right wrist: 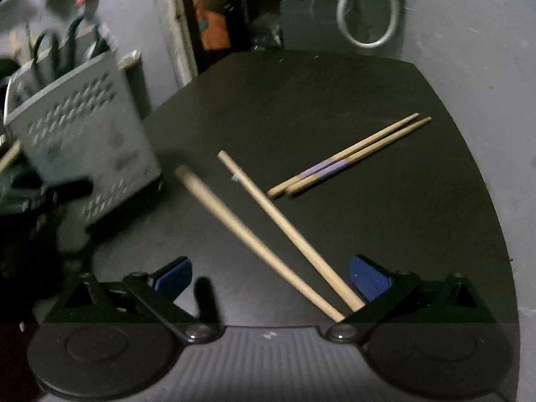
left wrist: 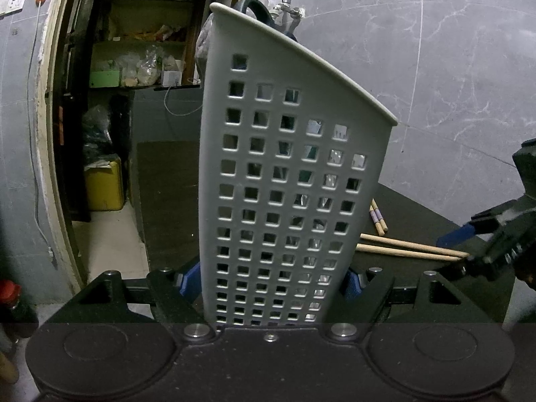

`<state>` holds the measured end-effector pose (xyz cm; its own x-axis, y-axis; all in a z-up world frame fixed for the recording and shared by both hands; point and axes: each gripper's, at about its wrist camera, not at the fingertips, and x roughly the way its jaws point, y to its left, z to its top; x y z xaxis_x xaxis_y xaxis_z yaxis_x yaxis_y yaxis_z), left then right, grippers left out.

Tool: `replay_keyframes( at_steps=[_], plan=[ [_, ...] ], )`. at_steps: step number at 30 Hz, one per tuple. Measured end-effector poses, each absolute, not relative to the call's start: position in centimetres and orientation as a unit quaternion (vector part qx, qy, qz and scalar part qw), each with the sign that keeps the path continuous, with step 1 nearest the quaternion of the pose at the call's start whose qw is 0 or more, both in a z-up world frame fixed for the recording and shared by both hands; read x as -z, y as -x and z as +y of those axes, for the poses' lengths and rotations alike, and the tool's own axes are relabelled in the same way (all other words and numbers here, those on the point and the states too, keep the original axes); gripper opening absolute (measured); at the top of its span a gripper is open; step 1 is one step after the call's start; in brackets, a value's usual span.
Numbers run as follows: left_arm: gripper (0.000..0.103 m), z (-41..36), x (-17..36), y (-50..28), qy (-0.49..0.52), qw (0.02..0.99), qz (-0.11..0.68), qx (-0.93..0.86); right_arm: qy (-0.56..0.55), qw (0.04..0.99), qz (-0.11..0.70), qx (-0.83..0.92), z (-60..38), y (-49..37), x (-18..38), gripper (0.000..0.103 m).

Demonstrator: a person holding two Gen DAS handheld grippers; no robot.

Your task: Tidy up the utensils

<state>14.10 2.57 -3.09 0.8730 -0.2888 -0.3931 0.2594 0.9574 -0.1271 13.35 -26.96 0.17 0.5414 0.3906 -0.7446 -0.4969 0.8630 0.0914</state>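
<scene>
The left hand-held gripper [left wrist: 269, 283] is clenched on the grey holder [left wrist: 284, 184]: its blue pads [left wrist: 187, 281] press on the two sides of the holder's base, and the perforated wall rises upright between the fingers. Dark handles [left wrist: 254, 8] stick up above the holder's rim. To the right of the holder, on the black surface [left wrist: 418, 214], lie two plain chopsticks [left wrist: 408, 249] side by side, and behind them the ends of a second pair with purple bands [left wrist: 378, 217]. The right hand-held gripper shows at the right edge of this view, near the tips of the plain pair.

The right hand-held gripper [right wrist: 269, 273] is released, its jaws spread wide, blue pads [right wrist: 368, 278] well apart. The near ends of the two plain chopsticks [right wrist: 284, 231] lie between the fingers, close to the right pad; whether that pad touches them I cannot tell. From there the sticks run up and left across the surface [right wrist: 301, 100], spreading apart toward their far ends. Beyond them the banded pair [right wrist: 348, 155] lies close together, angled toward the far right. The holder [right wrist: 83, 140] stands at the left edge of the surface, blurred, with dark utensil handles [right wrist: 53, 53] standing in it. Behind the surface are a grey wall and a doorway.
</scene>
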Motion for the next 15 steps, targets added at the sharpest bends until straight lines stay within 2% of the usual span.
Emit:
replay_keyframes(
  at_steps=[13, 15],
  plan=[
    [0.079, 2.4, 3.0, -14.1, 0.033, 0.967, 0.212, 0.140, 0.130, 0.850, 0.418, -0.293, -21.8, -14.9, -0.9, 0.100],
    [0.079, 2.3, 3.0, -14.1, 0.033, 0.966, 0.213, 0.141, 0.129, 0.851, 0.419, -0.288, -21.4, -15.4, -1.0, 0.096]
  ],
)
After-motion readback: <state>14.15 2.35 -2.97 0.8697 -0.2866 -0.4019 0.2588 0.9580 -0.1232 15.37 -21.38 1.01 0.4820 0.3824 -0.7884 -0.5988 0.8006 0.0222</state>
